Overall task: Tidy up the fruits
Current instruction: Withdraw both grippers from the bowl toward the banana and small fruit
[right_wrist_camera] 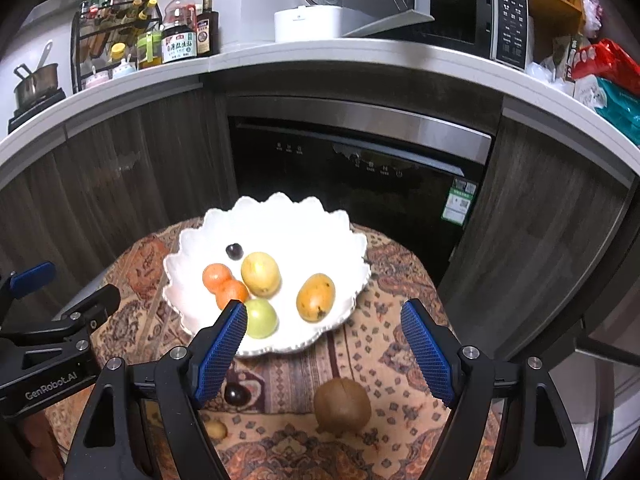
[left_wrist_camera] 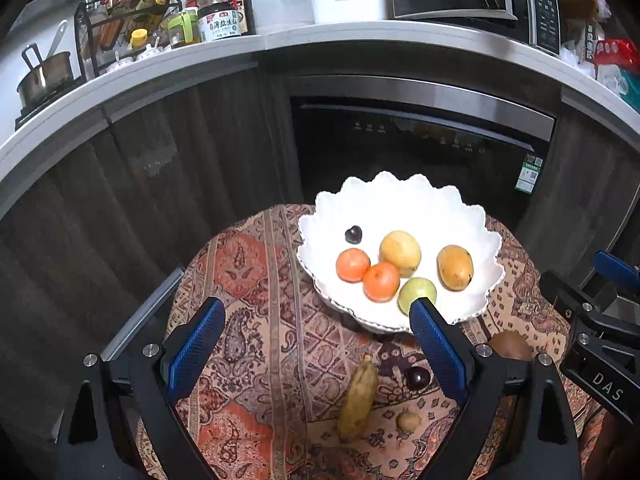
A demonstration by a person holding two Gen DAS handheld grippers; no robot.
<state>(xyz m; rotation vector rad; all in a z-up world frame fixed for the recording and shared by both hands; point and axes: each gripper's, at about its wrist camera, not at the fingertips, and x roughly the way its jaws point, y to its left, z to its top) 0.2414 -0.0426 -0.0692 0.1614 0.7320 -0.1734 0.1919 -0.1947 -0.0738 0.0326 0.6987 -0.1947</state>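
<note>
Six fruits lie in the white scalloped bowl: two tangerines, a yellow round fruit, a mango, a green fruit and a dark cherry. Nearer than the bowl, on the patterned cloth, a banana rests between the spread, empty left gripper fingers. A kiwi sits between the spread, empty right gripper fingers, beside another dark cherry.
</note>
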